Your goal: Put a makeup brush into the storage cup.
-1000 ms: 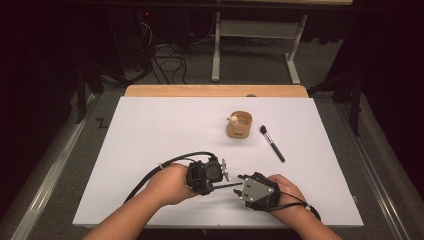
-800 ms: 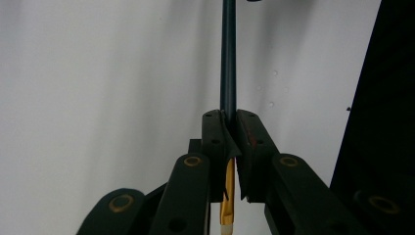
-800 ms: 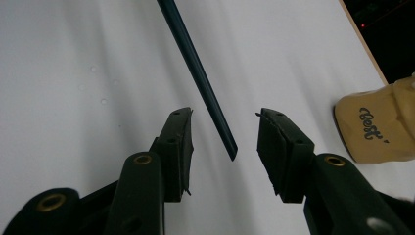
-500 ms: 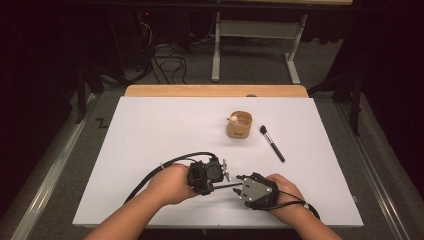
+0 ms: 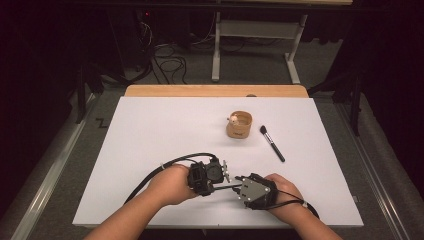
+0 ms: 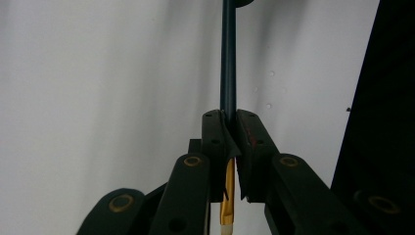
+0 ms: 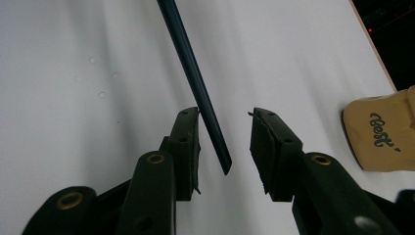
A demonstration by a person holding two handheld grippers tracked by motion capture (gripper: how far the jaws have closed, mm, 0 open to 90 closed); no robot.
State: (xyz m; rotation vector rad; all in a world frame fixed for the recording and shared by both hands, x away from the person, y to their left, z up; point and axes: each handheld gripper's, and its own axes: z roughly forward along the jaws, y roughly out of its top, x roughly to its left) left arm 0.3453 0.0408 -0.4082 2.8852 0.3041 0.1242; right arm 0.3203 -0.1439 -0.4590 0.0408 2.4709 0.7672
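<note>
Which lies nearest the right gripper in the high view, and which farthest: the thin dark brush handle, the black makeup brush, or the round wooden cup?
1. Thin dark brush handle: between the jaws of the right gripper.
2. Black makeup brush: up-right on the white table.
3. Round wooden cup: just beyond.

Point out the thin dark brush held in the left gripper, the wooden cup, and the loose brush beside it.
thin dark brush (image 6: 228,58), left gripper view, on its handle shaft.
wooden cup (image 5: 238,131), high view, on its outer wall.
loose brush (image 5: 274,147), high view, mid-handle.

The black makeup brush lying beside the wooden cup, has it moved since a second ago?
No. The makeup brush lies at the same angle, just right of the wooden cup, as before.
</note>
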